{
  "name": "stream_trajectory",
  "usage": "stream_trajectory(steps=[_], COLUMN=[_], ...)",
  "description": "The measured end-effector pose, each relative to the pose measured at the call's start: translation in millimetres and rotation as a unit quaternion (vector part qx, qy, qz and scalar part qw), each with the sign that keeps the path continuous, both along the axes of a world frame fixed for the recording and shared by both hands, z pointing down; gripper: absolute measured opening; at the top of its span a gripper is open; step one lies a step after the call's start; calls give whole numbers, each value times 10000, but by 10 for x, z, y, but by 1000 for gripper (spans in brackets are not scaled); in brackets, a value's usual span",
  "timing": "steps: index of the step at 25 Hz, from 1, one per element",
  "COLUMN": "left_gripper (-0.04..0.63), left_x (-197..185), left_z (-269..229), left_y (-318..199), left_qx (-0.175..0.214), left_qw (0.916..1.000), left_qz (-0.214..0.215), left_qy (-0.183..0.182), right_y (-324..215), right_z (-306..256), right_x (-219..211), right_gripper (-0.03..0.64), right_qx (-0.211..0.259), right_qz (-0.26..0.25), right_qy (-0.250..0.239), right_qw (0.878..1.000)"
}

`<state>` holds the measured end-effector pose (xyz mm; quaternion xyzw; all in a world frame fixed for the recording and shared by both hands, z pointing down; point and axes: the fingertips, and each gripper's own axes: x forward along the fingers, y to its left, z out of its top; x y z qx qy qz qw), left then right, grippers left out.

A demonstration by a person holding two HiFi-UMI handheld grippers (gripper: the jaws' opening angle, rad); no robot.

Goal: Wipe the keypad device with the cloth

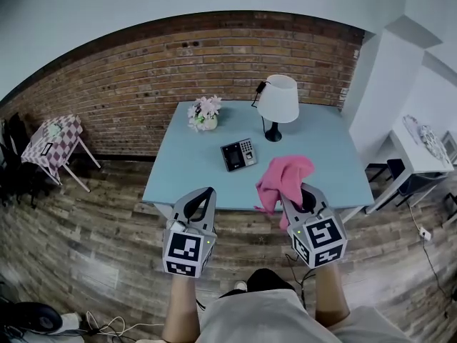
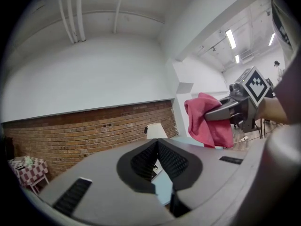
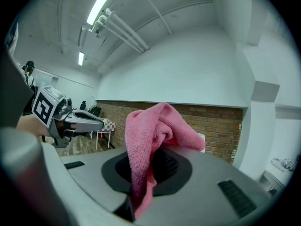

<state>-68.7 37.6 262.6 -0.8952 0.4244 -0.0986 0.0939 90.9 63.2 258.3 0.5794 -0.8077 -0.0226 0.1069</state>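
We've got the cloth [image 1: 284,179] clamped in right claw [image 1: 305,194]; left claw [image 1: 207,194] closed, empty. The keypad device [image 1: 238,154] sits mid counter [image 1: 178,174], unwiped. Next: bring cloth fwd & down onto it.

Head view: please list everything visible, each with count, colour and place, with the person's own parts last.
Brick wall: one, red-brown, behind.
Plank floor: one, grey-brown, all around.
Rectangular table: one, light blue, centre.
Keypad device: one, dark grey, table middle.
Shaded lamp: one, white on black stand, table rear.
Flower pot: one, pink-white blooms, table rear left.
Covered side table: one, red-white checks, far left.
Counter: one, white, right edge.
Terry cloth: one, pink, above table's front right.
Left gripper: one, grey, shut, empty.
Right gripper: one, grey, shut on the cloth.
Forearms: two, bare, behind the grippers.
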Motion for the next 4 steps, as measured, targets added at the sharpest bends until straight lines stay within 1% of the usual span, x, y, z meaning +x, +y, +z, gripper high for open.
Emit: stream_trajectory(steps=[4], left_gripper=[3], left_x=[28], left_z=[20], left_y=[5], left_qx=[-27], left_qw=[10000], left_qz=[39], left_qy=[-22], right_y=[-20], right_z=[17], right_x=[5], right_gripper=[52], right_qx=[-9], right_qz=[-25], right_qy=[9], right_qw=[10000])
